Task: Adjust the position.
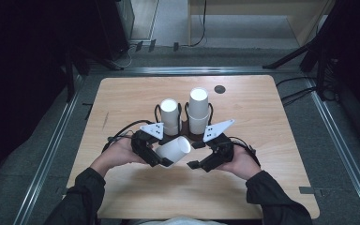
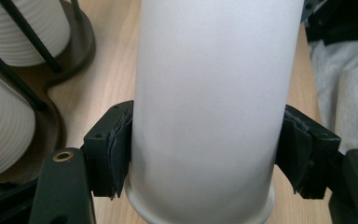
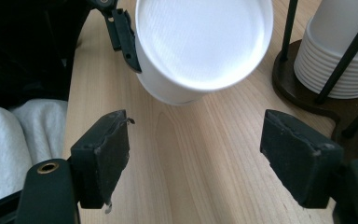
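My left gripper [image 1: 161, 157] is shut on a white paper cup [image 1: 174, 150], held tilted above the table with its closed base turned toward the right gripper. In the left gripper view both jaws press the cup [image 2: 209, 107] near its rim. My right gripper [image 1: 198, 154] stands open just right of the cup, nothing between its jaws; its view shows the cup's round base [image 3: 204, 42] ahead, with the left gripper's finger [image 3: 123, 37] on the cup's side. Behind stand two stacks of white cups [image 1: 170, 115] [image 1: 198, 110] in a dark wire holder.
The cup holder's dark base [image 3: 303, 88] and black rods [image 3: 340, 60] lie close to the right gripper's far side. A dark round disc [image 1: 220, 89] sits in the tabletop at the back. The wooden table [image 1: 122, 103] has free room left, right and in front.
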`<state>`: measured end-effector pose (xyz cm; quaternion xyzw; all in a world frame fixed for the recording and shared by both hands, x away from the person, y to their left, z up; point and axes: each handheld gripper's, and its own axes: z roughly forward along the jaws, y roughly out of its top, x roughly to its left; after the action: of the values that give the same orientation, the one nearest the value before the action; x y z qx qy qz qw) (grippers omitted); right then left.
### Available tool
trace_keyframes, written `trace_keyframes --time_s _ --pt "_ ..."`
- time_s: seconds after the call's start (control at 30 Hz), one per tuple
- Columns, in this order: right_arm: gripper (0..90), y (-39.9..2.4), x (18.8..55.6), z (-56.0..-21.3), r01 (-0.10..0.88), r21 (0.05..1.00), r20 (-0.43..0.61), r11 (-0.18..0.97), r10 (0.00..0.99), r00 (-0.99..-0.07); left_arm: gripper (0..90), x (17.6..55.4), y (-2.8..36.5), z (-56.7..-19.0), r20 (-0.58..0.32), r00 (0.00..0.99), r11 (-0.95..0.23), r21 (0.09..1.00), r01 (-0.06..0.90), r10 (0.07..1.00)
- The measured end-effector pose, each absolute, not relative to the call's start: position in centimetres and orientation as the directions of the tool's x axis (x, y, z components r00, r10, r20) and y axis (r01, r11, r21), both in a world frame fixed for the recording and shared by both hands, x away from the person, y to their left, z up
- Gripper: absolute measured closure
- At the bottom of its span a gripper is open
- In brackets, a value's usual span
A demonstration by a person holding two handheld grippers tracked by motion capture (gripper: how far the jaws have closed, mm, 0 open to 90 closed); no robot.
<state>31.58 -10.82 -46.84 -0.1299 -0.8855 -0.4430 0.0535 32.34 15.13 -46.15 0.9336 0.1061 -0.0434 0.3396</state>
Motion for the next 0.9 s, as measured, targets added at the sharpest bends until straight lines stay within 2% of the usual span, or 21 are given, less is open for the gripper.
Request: trace_keyframes --time_s 0.17,0.37,0.67,0.83,0.87,0.9 --pt "23.9 -11.0 31.6 -47.1 0.285 0.770 0.216 0.571 0.187 -0.958 27.9 32.5 14.2 -46.6 -0.169 0.974 -0.780 0.584 0.224 0.153" --pt "24.9 -10.8 31.5 -47.4 0.266 0.765 0.198 0.586 0.179 -0.964 27.9 32.4 13.3 -47.2 -0.132 0.983 -0.819 0.545 0.181 0.129" --pt "25.2 -9.4 30.9 -47.8 0.209 0.754 0.172 0.623 0.119 -0.978 27.8 31.6 12.0 -47.5 -0.143 0.989 -0.862 0.497 0.101 0.034" --pt "28.7 -8.8 30.5 -47.7 0.166 0.760 0.148 0.628 0.082 -0.986 27.3 31.4 12.0 -47.6 -0.149 0.988 -0.863 0.495 0.098 0.027" --pt "33.5 -8.7 30.5 -47.7 0.160 0.757 0.143 0.634 0.079 -0.987 27.0 31.4 12.0 -47.5 -0.149 0.988 -0.864 0.494 0.100 0.029" --pt "33.5 -8.7 30.5 -47.7 0.160 0.757 0.143 0.634 0.079 -0.987 27.0 31.5 12.0 -47.5 -0.149 0.988 -0.865 0.491 0.101 0.030"
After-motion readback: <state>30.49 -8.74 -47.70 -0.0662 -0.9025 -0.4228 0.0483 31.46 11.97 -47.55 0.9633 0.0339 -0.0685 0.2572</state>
